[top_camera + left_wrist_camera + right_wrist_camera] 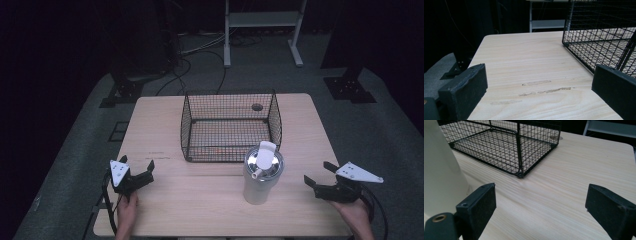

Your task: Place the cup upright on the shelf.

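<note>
Your desk (165,197) was pale wood with rounded corners, and a few worn scuff marks (541,91) showed on its top near the left edge. It stood on a grey floor (395,150) (dim at the edges, so little detail could be told). Behind the desk you had a light metal frame with a shelf (262,20), its two legs resting on the floor. Dark cables (185,70) ran across the floor toward a black base (122,92), and another black base plate (350,89) lay at the far right.
</note>
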Demonstrator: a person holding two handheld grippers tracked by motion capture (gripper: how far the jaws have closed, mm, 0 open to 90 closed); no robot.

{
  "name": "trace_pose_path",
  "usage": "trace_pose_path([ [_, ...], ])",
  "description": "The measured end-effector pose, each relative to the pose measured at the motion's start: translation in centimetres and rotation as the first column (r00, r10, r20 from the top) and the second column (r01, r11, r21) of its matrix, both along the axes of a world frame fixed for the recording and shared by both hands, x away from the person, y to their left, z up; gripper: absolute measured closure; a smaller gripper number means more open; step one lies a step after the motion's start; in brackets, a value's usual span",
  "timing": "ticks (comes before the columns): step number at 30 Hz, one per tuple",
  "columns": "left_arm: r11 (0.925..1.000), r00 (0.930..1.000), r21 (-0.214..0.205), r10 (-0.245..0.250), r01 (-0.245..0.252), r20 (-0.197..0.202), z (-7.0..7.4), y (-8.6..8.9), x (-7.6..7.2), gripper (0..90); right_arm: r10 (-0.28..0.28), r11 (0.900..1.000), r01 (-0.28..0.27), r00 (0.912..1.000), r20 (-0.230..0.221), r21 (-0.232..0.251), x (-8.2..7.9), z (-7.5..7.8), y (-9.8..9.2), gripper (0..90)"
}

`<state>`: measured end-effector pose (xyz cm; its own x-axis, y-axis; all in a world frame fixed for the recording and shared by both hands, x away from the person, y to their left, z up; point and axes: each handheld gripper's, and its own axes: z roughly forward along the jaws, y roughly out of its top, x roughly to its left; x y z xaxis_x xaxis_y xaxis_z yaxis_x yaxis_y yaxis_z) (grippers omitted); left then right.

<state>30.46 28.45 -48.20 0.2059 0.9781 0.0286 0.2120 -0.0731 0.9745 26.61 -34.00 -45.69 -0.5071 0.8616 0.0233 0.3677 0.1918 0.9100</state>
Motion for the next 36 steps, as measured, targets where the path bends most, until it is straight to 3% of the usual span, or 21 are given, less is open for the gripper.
trace_pose_path([
  [10, 1.0000, 0.9999, -0.006, -0.006, 0.006, 0.008, 0.0, 0.0, -0.1, 0.0, 0.056, 0.9980, -0.056, 0.9982, 0.019, -0.029, -0.8, 1.0, 1.2, 9.1],
  [19, 0.9999, 0.9999, -0.006, -0.008, 0.008, 0.011, 0.0, 0.0, -0.1, 0.0, 0.140, 0.9888, -0.139, 0.9896, 0.030, -0.055, -1.4, 2.1, 3.1, 9.0],
  [29, 0.9999, 0.9999, -0.010, -0.008, 0.008, 0.012, 0.0, 0.1, -0.1, 0.0, 0.236, 0.9711, -0.235, 0.9715, 0.020, -0.038, -2.0, 2.5, 4.9, 9.0],
  [35, 0.9999, 0.9999, -0.011, -0.010, 0.010, 0.013, 0.0, 0.1, -0.1, 0.0, 0.291, 0.9568, -0.290, 0.9565, 0.027, -0.023, -2.7, 2.5, 6.0, 9.0],
  [36, 0.9999, 0.9999, -0.011, -0.009, 0.010, 0.013, 0.0, 0.1, -0.1, 0.0, 0.308, 0.9514, -0.308, 0.9509, 0.032, -0.014, -2.9, 2.5, 6.4, 9.0],
])
